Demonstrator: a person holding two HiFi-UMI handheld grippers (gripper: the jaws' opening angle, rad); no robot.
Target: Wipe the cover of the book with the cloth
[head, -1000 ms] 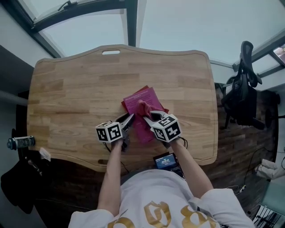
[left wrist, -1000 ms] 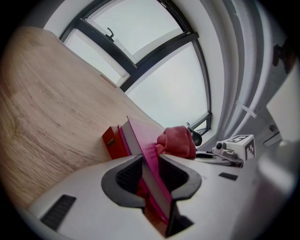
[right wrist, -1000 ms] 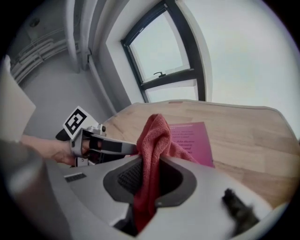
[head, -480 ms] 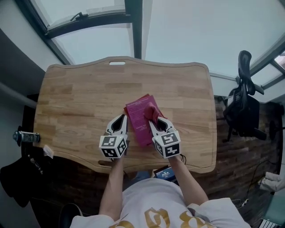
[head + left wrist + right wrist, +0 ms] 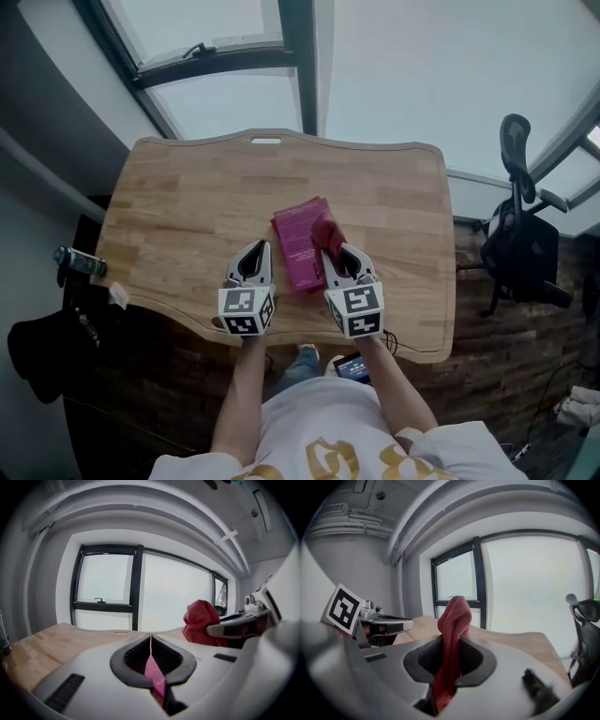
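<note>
Table (image 5: 187, 206): wood strips, matt, grain vis. Cloth (image 5: 454, 613): red fabric, coarse weave, soft folds. Book (image 5: 298, 234) cover: magenta, smooth, prob paper/card, low sheen. Right gripper (image 5: 450, 638) shell: pale grey plastic, matt; pads (image 5: 425, 657) black, ribbed, rubbery-looking.

book (image 5: 298, 246): right edge hidden by cloth (image 5: 326, 231) | can (image 5: 80, 262): label too small

Your left gripper (image 5: 253, 249) sits closed left of the pink book (image 5: 298, 240) on the wooden table (image 5: 173, 206); your right gripper (image 5: 341, 253) pinches the red cloth (image 5: 326, 230) beside it.
</note>
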